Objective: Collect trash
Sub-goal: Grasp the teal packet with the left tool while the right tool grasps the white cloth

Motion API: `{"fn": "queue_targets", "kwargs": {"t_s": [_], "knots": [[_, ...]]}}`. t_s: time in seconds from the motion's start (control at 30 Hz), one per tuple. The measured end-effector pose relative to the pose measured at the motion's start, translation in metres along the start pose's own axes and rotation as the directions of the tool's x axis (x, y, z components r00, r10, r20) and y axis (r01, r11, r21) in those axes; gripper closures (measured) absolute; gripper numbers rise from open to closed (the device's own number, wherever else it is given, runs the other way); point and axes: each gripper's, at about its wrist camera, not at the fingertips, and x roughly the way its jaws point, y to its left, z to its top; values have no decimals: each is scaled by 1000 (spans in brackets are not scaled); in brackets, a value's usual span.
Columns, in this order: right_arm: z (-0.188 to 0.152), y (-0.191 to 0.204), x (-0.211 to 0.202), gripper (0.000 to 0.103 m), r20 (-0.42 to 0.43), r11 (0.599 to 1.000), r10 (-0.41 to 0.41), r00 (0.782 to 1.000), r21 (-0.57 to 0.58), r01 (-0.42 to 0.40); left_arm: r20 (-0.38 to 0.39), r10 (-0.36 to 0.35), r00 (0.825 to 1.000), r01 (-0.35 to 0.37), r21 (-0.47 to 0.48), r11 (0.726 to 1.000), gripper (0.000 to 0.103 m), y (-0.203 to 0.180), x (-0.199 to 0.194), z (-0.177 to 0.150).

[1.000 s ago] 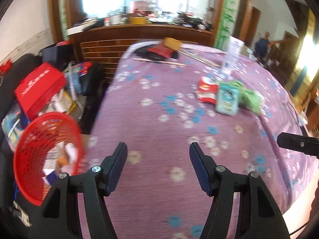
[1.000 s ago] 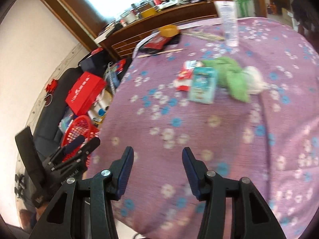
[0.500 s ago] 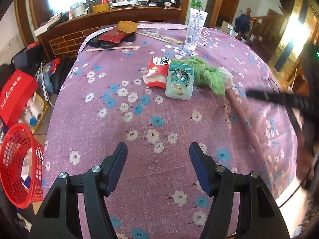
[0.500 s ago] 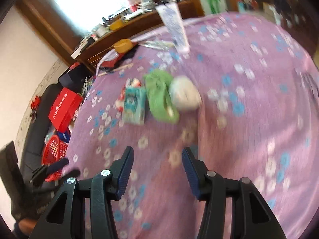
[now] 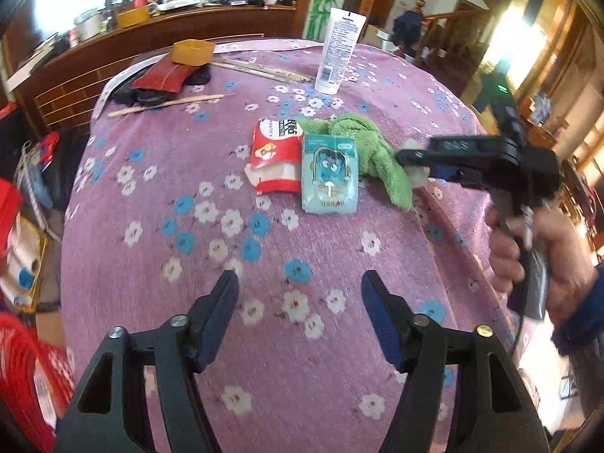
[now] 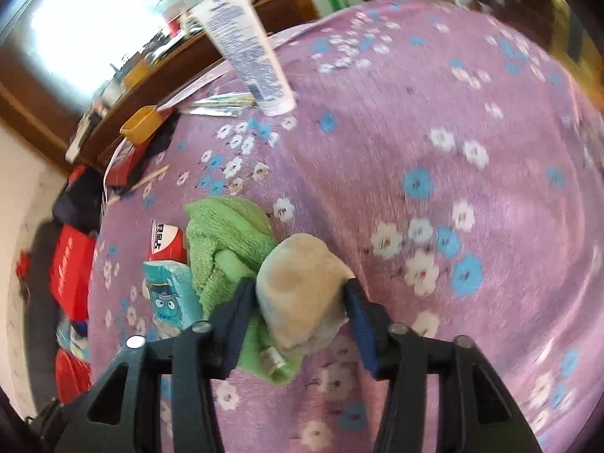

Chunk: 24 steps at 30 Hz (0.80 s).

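A lived-in home is showing here: a floral purple tablecloth [image 5: 211,249] is covering the table, a cluttered wooden sideboard [image 5: 113,49] is standing under a bright window, and a wooden staircase railing [image 5: 441,30] is rising beyond.

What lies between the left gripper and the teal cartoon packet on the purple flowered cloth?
Only bare purple flowered cloth lies between the left gripper and the teal cartoon packet, as the left wrist view shows.

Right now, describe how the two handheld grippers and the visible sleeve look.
Both grippers are black plastic frames with silver screws at the joints. The left gripper and the right gripper each carry two dark blue ribbed pads on angular fingers. Seen from the left wrist, the right one has a black pistol-style handle, and the hand on it wears a dark blue sleeve cuff.
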Motion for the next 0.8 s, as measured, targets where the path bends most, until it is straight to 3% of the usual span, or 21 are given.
{"fn": "queue_targets", "kwargs": {"t_s": [0.07, 0.17, 0.33, 0.47, 0.67, 0.73, 0.8], "knots": [[-15, -3, -22, 71, 59, 999, 14, 998, 40, -16, -3, -22, 1000, 22, 11, 1000, 34, 2, 8, 8], [-37, 1, -58, 72, 114, 999, -35, 993, 29, 32, -16, -42, 999, 43, 22, 999, 34, -4, 24, 21], [-79, 0, -105, 72, 144, 999, -35, 989, 27, 32, -21, -52, 998, 53, 24, 998, 34, -20, 51, 41], [-114, -8, -122, 72, 113, 999, 7, 994, 49, -12, -28, 4, 1000, -3, 58, 998, 34, -33, 77, 53], [-138, -19, -144, 72, 109, 998, 38, 993, 49, -44, -74, 93, 993, -87, 90, 992, 35, -49, 119, 61], [-142, -21, -150, 72, 103, 998, 45, 994, 31, -48, -77, 136, 988, -128, 98, 987, 50, -52, 128, 62], [-146, -24, -157, 72, 104, 999, 40, 994, 5, -41, -53, 160, 986, -153, 105, 983, 53, -57, 129, 63]]}}
